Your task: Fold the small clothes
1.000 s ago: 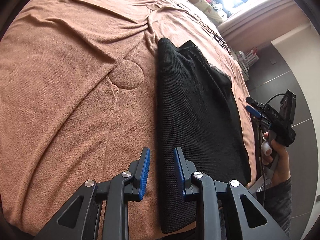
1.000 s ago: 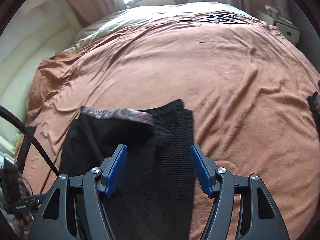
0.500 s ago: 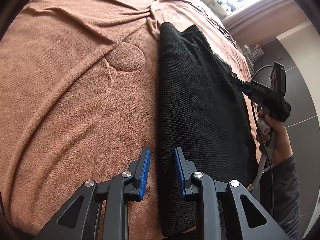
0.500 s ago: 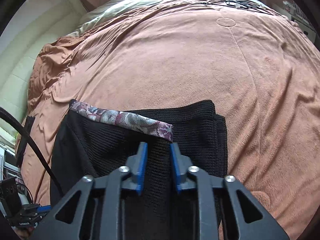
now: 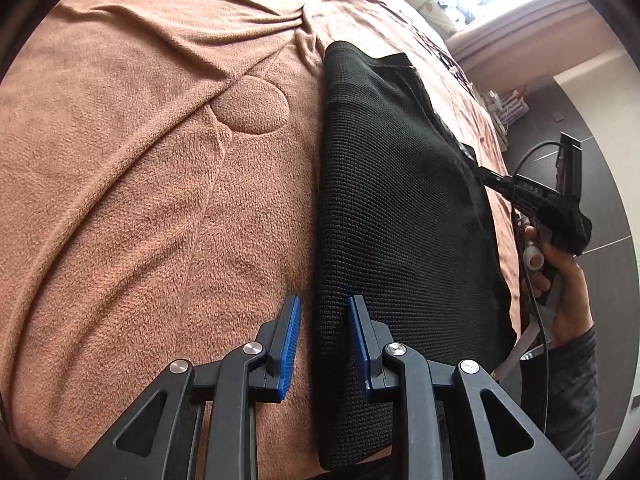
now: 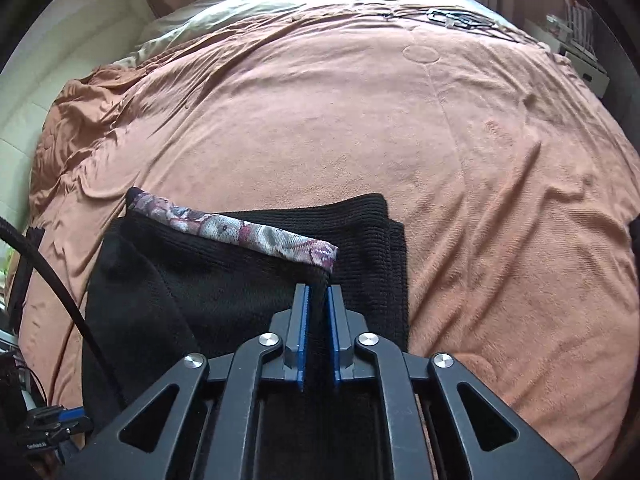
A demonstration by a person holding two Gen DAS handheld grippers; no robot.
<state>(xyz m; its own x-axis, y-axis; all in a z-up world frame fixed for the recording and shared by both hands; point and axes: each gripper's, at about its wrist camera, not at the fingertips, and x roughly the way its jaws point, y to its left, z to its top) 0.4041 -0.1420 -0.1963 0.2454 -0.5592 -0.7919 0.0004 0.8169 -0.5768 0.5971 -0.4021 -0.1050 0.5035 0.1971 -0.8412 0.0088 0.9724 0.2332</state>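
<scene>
Crowding right gripper (image 6: 317, 300): floral band (image 6: 236, 232)

A black knitted garment (image 5: 400, 216) lies folded lengthwise on a brown fleece blanket (image 5: 132, 184) that covers the bed; the blanket is creased, with a round pressed mark (image 5: 250, 106) just beside the garment's long edge; the left gripper (image 5: 322, 336) hangs low over that near edge, its blue-padded jaws parted, one over the blanket and one over the black knit, with nothing between them; at the far side the right gripper (image 5: 486, 174) reaches in to the garment's other edge, its tips hidden in the cloth; a hand (image 5: 560, 276) in a grey sleeve (image 5: 576, 396) holds its handle; a cable (image 5: 536, 152) loops off it; bright window light falls at the top.
</scene>
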